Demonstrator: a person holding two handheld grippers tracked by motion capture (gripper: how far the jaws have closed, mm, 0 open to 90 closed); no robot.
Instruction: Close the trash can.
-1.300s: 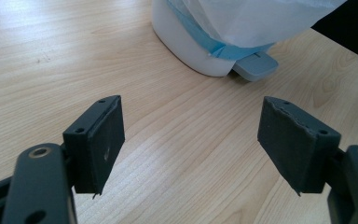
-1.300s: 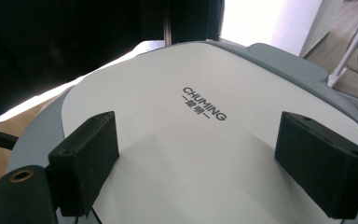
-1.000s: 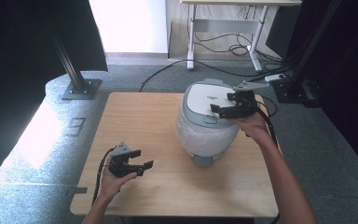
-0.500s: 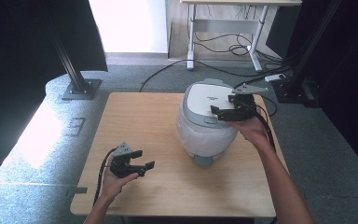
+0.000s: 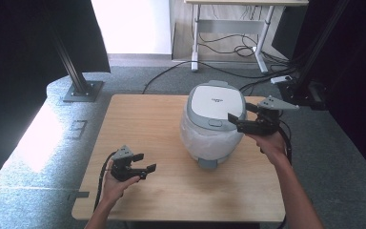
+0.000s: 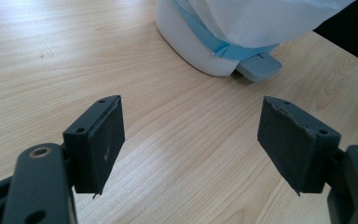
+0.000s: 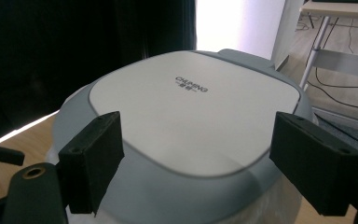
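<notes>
The rice cooker (image 5: 213, 123) stands upright on the right half of the wooden table. Its body is white and rounded, wrapped in a thin translucent film with a blue band low on the wall. The lid (image 7: 193, 109) is closed, white inside a grey rim, with a small printed logo.

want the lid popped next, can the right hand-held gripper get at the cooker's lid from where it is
Probably yes: the right hand-held gripper hovers open beside the cooker, level with its lid, and nothing lies between them.
</notes>
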